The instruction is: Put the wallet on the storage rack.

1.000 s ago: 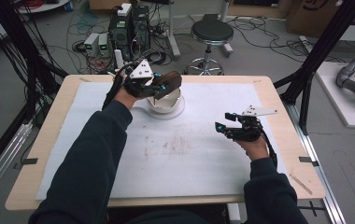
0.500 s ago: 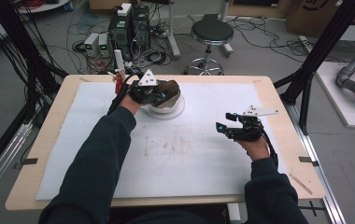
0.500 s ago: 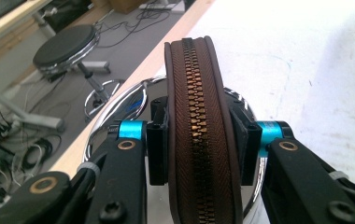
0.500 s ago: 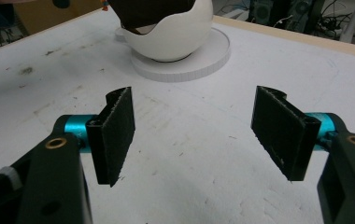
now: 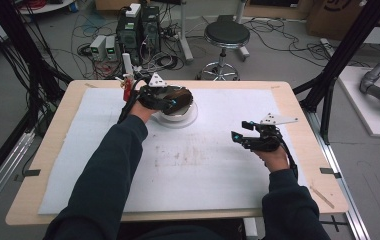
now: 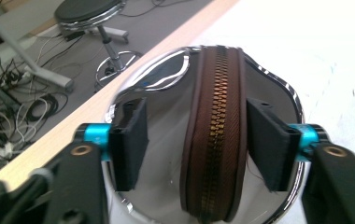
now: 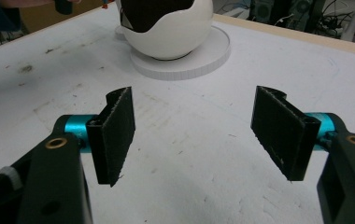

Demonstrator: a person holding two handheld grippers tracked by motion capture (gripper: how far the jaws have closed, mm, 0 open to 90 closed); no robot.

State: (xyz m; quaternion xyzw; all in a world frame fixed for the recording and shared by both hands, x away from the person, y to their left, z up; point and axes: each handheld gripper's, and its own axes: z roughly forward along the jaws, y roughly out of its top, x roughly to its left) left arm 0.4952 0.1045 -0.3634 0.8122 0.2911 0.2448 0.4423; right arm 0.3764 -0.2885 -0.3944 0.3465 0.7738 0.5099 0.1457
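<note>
1. Brown zip pouch (image 6: 217,135) stands on edge inside the bowl (image 6: 287,93), zipper up. The bowl looks mirror-shiny inside and white outside, and sits on a round white base (image 5: 190,119) at the far-left part of the table (image 5: 298,115).
2. Left gripper (image 5: 170,103) is over the bowl. Its jaws stand apart w/ the pouch between them. The right pad sits just beside or touching the pouch side; the left pad is clear w/ a gap. So it's open, not yet clamped.
3. Right gripper (image 7: 194,133) hovers over bare mat (image 7: 203,186), well apart from the bowl, jaws wide, holding nothing.
4. Handling, my guess: the pouch is light and soft-sided, leather-like, so it squashes a bit under the pads but shouldn't slip much. Best hold is across the flat sides, mid-body, below the zip ridge; the metal teeth give poor purchase.
5. The bowl is probably rigid, slick and maybe breakable; it could rock or lift w/ the pouch if that drags on the rim.
6. Writing: none readable on pouch, bowl or grippers.
</note>
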